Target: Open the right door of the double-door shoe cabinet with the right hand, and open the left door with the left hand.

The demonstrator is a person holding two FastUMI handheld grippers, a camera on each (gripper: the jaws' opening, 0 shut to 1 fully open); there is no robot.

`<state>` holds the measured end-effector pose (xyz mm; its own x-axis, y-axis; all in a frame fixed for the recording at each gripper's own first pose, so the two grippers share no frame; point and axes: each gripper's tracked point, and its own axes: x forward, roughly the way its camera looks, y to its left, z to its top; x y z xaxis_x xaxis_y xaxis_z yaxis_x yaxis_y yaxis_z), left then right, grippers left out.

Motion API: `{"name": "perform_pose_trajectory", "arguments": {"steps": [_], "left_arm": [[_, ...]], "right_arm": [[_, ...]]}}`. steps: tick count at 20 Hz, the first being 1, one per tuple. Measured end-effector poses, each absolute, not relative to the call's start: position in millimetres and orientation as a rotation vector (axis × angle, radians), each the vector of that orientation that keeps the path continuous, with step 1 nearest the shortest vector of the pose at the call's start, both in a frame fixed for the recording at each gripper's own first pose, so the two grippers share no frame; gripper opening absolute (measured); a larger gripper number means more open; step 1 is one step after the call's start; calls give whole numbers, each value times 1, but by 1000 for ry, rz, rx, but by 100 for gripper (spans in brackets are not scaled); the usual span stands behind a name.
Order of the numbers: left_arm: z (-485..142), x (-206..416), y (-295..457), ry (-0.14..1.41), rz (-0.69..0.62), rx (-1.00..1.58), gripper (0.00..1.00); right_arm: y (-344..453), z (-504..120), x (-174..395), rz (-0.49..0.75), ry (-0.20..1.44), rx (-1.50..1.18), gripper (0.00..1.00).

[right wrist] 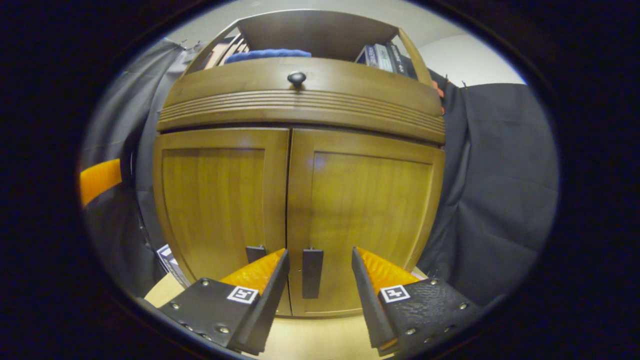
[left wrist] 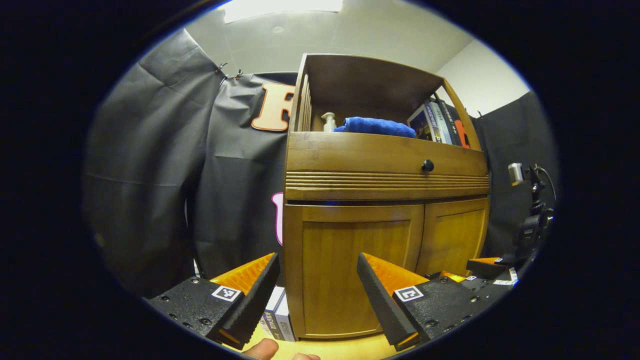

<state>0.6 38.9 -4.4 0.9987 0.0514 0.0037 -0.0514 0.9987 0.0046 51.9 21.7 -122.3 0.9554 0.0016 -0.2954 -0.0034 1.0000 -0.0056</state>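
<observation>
The wooden shoe cabinet has both doors shut. In the right gripper view the left door (right wrist: 215, 200) and right door (right wrist: 370, 215) meet at a middle seam. The right door's dark vertical handle (right wrist: 312, 272) stands between the fingers of my right gripper (right wrist: 320, 251), which is open and not pressing on it. The left door's handle (right wrist: 255, 252) peeks out behind one finger. In the left gripper view my left gripper (left wrist: 318, 257) is open in front of the left door (left wrist: 350, 270), a short way off. The right gripper (left wrist: 487, 267) shows low by the right door (left wrist: 452, 240).
Above the doors is a drawer with a dark knob (left wrist: 427, 165). The open shelf holds a blue towel (left wrist: 375, 126), a pump bottle (left wrist: 328, 121) and books (left wrist: 440, 125). Boxes (left wrist: 277, 315) lean at the cabinet's left foot. A camera on a stand (left wrist: 530, 210) is at the right.
</observation>
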Motion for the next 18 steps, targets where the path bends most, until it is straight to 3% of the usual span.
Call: {"name": "perform_pose_trajectory", "arguments": {"steps": [2, 3, 4, 7, 8, 9, 10, 11, 12, 13, 14, 18], "left_arm": [[-8, 5, 49, 3, 75, 12, 99], [-9, 6, 54, 6, 89, 15, 96], [-10, 8, 59, 9, 103, 17, 94], [-14, 11, 70, 17, 137, 24, 92], [-15, 12, 72, 19, 145, 25, 99], [-16, 13, 75, 20, 151, 26, 99], [-16, 14, 75, 21, 156, 27, 92], [-17, 16, 76, 22, 160, 29, 92], [-17, 17, 76, 22, 162, 31, 99], [-17, 17, 75, 23, 163, 34, 96], [-17, 17, 75, 24, 162, 37, 92], [-16, 17, 65, 22, 141, 27, 92]], "right_arm": [[27, -134, 65, 4, 317, -9, 74], [28, -139, 70, 2, 326, -10, 73], [28, -145, 76, 1, 337, -4, 60], [29, -161, 90, 1, 373, 15, 59], [30, -166, 94, 3, 383, 22, 58], [33, -171, 98, 18, 393, 31, 57], [32, -179, 102, 13, 409, 38, 56], [35, -180, 103, 20, 418, 51, 48], [32, -188, 106, 10, 434, 49, 41], [33, -185, 104, 3, 427, 79, 40], [30, -182, 102, -16, 428, 90, 32], [30, -182, 100, -39, 423, 90, 28]]}}
